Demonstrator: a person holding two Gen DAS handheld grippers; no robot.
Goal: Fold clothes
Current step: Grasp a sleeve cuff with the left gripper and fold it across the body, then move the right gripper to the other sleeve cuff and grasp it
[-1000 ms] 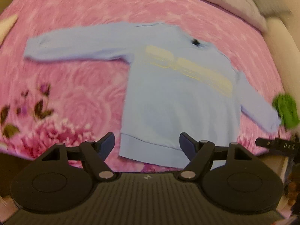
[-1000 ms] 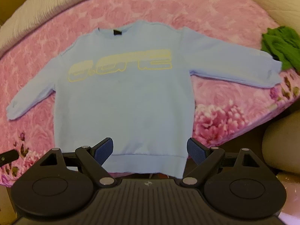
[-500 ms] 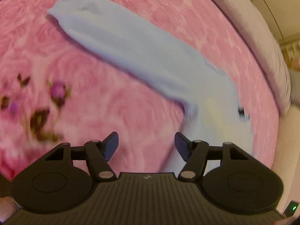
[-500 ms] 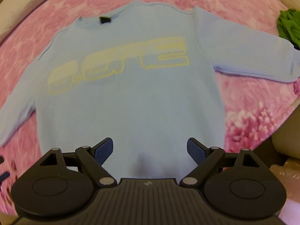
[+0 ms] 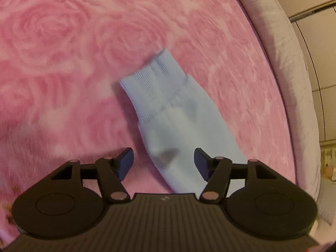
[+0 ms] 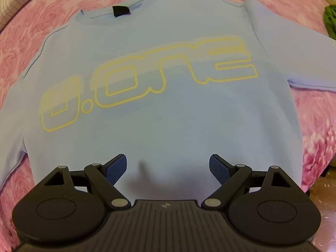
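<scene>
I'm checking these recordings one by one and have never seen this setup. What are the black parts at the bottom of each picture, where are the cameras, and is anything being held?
There is no robot. A person holds a hand tool with two fingers in each hand, and a camera on each tool looks forward along them.

The left gripper is over a sleeve of a light blue sweatshirt lying flat on a pink flowered bedspread. Its fingers are closing with the sleeve between them, not yet pinching it.

The right gripper hovers open over the sweatshirt's lower part, below the yellow lettering. Something green lies at the far right. Nothing is held.

Left gripper (image 5: 163,163) closing around blue sleeve (image 5: 178,126) on pink bedspread (image 5: 73,52).
</scene>
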